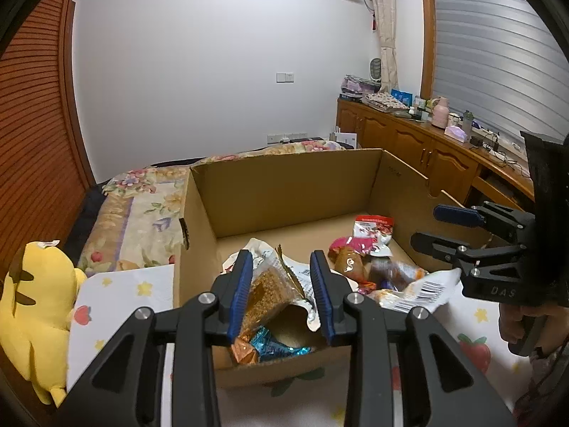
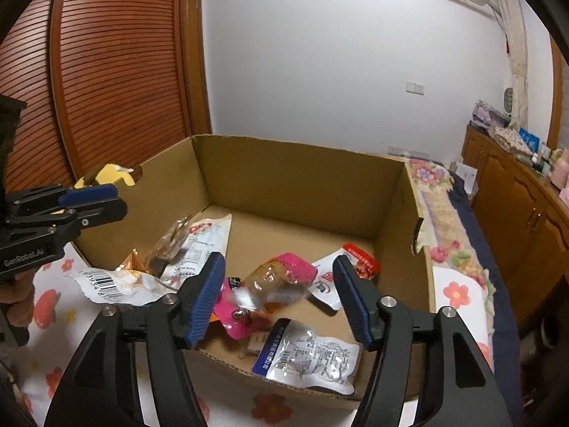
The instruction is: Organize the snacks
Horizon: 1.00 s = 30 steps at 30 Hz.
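Observation:
An open cardboard box sits on the bed and holds several snack packets. My left gripper is open above the box's near edge, over a clear packet of brown snack; a blue foil packet lies below it. My right gripper is open above the near right part of the box, over a pink packet and a white-blue packet. A white barcode packet drapes over the box's near rim. A red-topped packet lies further in.
A yellow plush toy lies left of the box. A white sheet with fruit prints covers the bed's near part. A wooden cabinet with clutter runs along the right wall. A slatted wooden door stands at the left.

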Available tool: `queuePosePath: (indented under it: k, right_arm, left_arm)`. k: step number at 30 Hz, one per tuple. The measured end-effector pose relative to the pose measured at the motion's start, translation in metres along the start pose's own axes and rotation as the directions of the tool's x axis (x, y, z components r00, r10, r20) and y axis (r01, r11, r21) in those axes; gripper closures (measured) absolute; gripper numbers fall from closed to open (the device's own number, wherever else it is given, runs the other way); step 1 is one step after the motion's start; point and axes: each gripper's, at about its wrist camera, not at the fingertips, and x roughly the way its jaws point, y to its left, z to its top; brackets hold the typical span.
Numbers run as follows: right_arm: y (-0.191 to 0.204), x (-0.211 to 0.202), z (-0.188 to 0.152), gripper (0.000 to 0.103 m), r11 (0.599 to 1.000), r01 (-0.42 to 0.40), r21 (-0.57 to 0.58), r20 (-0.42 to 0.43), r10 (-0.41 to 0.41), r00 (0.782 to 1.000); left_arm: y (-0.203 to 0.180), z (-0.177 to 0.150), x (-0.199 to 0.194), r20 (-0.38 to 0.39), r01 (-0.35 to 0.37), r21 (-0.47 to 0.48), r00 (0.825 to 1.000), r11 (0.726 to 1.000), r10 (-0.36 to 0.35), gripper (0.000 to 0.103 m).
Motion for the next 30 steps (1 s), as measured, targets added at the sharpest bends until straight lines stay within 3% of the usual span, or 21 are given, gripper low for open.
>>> queuePosePath:
  k: [7,16,27,30]
  right_arm:
    - [0.002,-0.03,0.001,0.036,1.0,0.012,0.018,0.032,-0.013,0.999]
    - [0.019,-0.091,-0.006,0.036,0.999,0.017,0.04,0.079,-0.02,0.997]
    - [0.025,-0.175,-0.025,0.031,0.995,0.03,0.096,0.143,-0.044,0.989]
    - [0.026,-0.194,-0.026,0.031,0.994,0.047,0.094,0.157,-0.062,0.986]
  left_arm:
    - [-0.014,0.001,-0.038,0.028,-0.027,0.026,0.999,0.999,0.027,0.068]
    - [-0.026,-0.01,-0.097,0.057,-0.051,0.009,0.997,0.999,0.051,0.049]
    - [-0.043,-0.018,-0.167,0.076,-0.079,0.014,0.994,0.997,0.077,0.047]
    - [-0.047,-0.021,-0.181,0.096,-0.08,0.016,0.992,0.997,0.078,0.036]
